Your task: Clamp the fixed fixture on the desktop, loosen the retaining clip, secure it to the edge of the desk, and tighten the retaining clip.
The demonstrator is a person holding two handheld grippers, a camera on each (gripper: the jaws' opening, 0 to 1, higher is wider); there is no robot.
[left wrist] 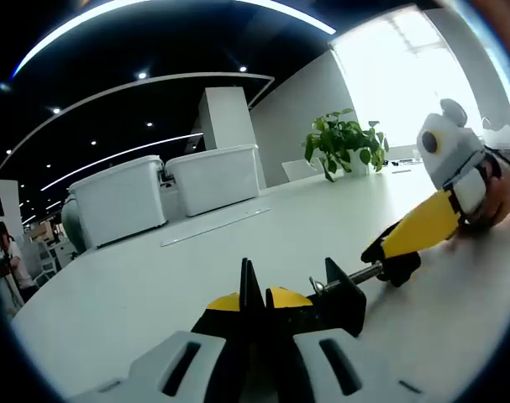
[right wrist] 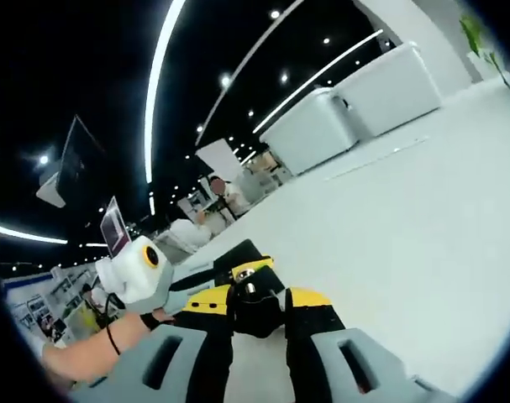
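My left claw [left wrist: 255,312], at the bottom centre of the left gripper view, pinches the black-and-yellow body of the clamp fixture [left wrist: 322,298] lying on the white desk [left wrist: 154,277]; its screw rod runs toward the right of the frame to a yellow handle [left wrist: 418,228], where my right claw [left wrist: 465,197] takes hold; in the right gripper view that claw [right wrist: 259,323] sits at the bottom centre around a dark part of the fixture, though whether it grips tight I cannot tell; the step in hand looks to be loosening the retaining clip; next, I judge, a steady turn of the handle while the left holds firm.
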